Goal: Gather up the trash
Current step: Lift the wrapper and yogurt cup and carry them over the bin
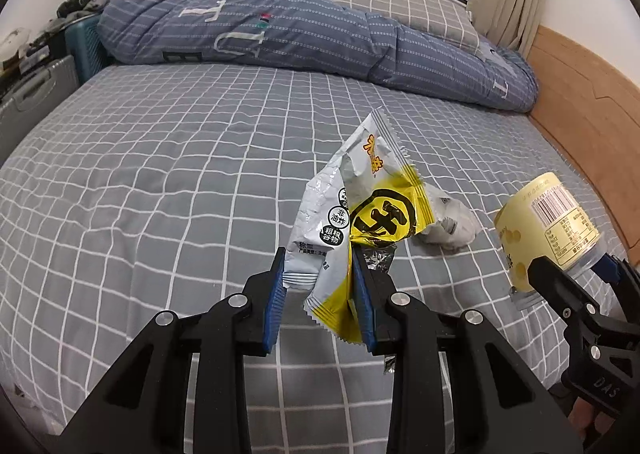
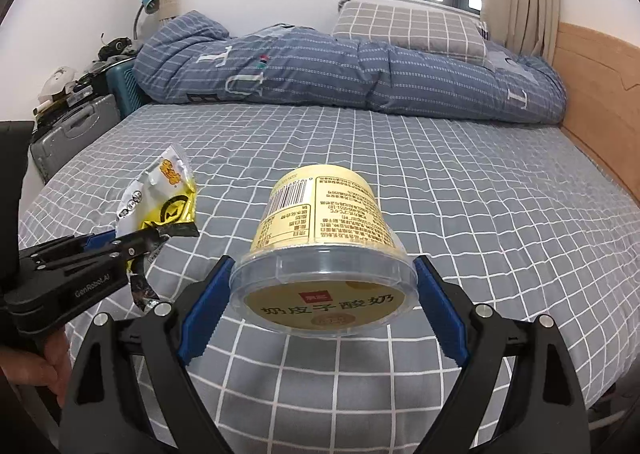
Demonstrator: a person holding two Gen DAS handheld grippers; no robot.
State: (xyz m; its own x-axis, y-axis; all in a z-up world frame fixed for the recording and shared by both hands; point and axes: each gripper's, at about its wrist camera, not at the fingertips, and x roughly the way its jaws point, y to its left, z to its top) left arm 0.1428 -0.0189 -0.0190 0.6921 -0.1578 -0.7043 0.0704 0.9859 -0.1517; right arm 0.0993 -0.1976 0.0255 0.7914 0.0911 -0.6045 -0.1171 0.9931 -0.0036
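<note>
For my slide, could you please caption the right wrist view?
Right hand-held gripper holds a yogurt cup above the bed.

The left hand-held gripper (image 1: 318,296) is holding a snack wrapper (image 1: 360,210) above the bed (image 1: 160,158), and the right hand-held gripper (image 2: 320,302) is holding a yogurt cup (image 2: 320,238) to its right, lid toward the holder. A crumpled tissue (image 1: 452,226) is lying on the bed between them, farther back. A folded quilt (image 1: 280,34) is lying across the far end, a pillow (image 1: 404,6) behind it, suitcases (image 2: 76,134) sitting left of the bed.
</note>
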